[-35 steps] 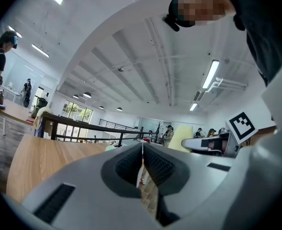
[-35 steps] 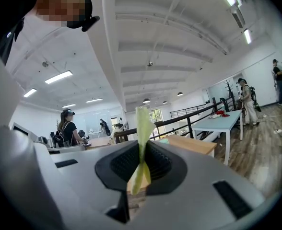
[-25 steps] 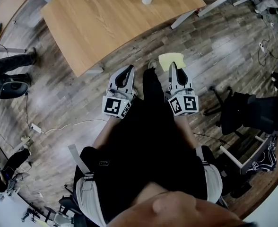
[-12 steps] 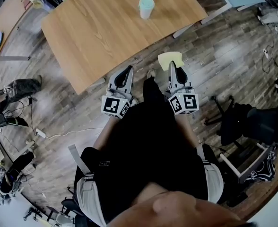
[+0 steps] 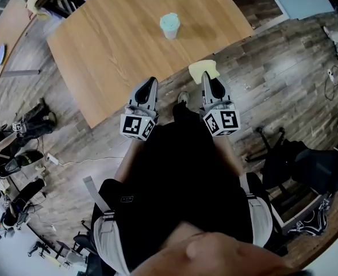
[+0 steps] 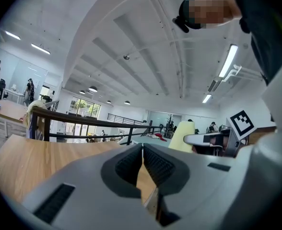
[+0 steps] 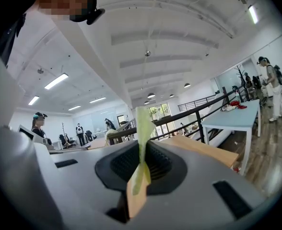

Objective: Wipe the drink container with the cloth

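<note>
Two tongs are reaching forward side by side from the middle of the head view, at the near edge of the tabletop (image 5: 100,45). The left tongs (image 5: 151,83) are sitting with their ribbed pads pressed together and nothing between them, as the left gripper view is showing. The right tongs (image 5: 206,77) are clamping a pale yellow cloth (image 5: 203,68). In the right gripper view the cloth is sticking up as a thin fold between the pads. In the head view it is fanning out past the tips and hanging over the wooden floor (image 5: 284,68), just beside the tabletop's edge. The drink container (image 5: 169,25), a mint-green lidded cup, is standing upright on the tabletop in the upper middle of the head view, well apart from both tongs and from the cloth. The person's dark clothing (image 5: 180,171) is filling the lower middle of that frame.
</note>
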Demonstrator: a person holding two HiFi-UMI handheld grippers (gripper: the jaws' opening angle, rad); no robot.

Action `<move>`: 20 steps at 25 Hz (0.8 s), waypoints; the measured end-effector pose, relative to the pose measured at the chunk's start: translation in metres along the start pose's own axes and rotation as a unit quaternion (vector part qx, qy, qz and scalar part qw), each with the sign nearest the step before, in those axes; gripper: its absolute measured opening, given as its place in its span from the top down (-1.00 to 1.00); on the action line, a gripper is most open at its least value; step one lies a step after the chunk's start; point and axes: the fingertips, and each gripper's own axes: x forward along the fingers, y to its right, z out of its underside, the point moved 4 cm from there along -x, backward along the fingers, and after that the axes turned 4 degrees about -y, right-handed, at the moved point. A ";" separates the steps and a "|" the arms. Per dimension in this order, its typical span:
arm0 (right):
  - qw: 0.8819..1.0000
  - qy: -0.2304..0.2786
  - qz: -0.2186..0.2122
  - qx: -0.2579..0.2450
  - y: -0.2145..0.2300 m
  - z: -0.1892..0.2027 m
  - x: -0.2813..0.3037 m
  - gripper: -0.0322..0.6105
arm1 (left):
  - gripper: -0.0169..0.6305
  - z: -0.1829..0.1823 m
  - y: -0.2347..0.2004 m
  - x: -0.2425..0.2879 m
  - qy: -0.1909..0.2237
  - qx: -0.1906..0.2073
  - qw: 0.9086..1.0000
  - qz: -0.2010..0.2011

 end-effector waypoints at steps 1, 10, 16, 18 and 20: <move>1.000 -0.001 -0.006 -0.002 0.006 -0.003 0.006 0.76 | 0.86 0.000 -0.001 0.008 -0.002 -0.001 1.000 -0.005; 0.999 -0.018 -0.044 0.006 0.040 -0.013 0.057 0.76 | 0.86 0.005 -0.014 0.063 -0.032 0.020 0.999 -0.029; 0.998 -0.039 -0.042 0.006 0.055 -0.007 0.087 0.76 | 0.86 0.013 -0.040 0.104 -0.067 0.039 0.997 -0.020; 0.998 -0.049 -0.041 0.003 0.059 -0.004 0.101 0.76 | 0.86 0.018 -0.053 0.117 -0.077 0.034 0.996 -0.017; 0.997 -0.062 -0.042 0.002 0.065 0.001 0.114 0.76 | 0.86 0.024 -0.062 0.131 -0.088 0.030 0.996 -0.013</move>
